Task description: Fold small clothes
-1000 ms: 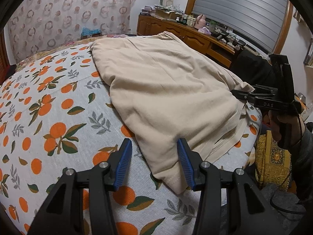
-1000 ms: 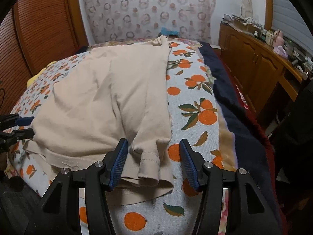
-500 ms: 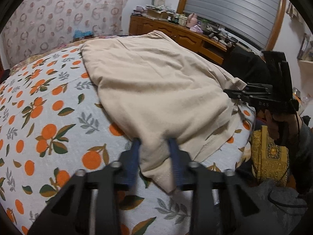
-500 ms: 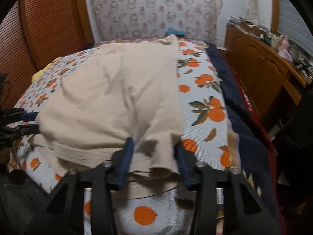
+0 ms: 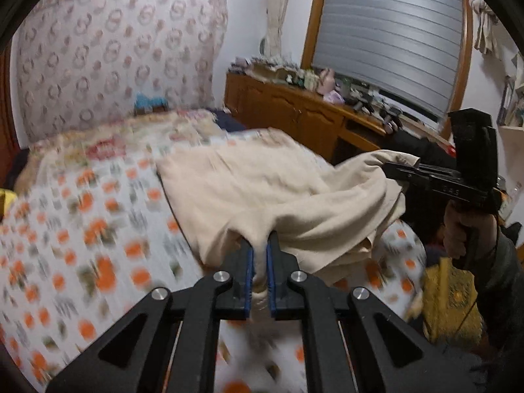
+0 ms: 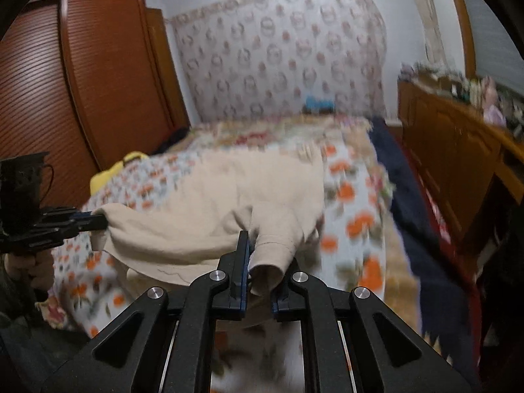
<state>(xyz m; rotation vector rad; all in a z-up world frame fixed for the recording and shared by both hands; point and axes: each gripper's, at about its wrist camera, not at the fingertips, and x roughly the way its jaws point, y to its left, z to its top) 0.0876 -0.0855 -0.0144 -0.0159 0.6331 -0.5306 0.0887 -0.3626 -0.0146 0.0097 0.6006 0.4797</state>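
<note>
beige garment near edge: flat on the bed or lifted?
Lifted. The beige garment hangs between the left gripper and right gripper, jaws shut on it.

Only one marking can be read: the pale letters "DAS" on the black body of the right gripper [image 5: 398,167], seen from the left wrist view. The letters are small and a little blurred. No other text is readable.
</note>
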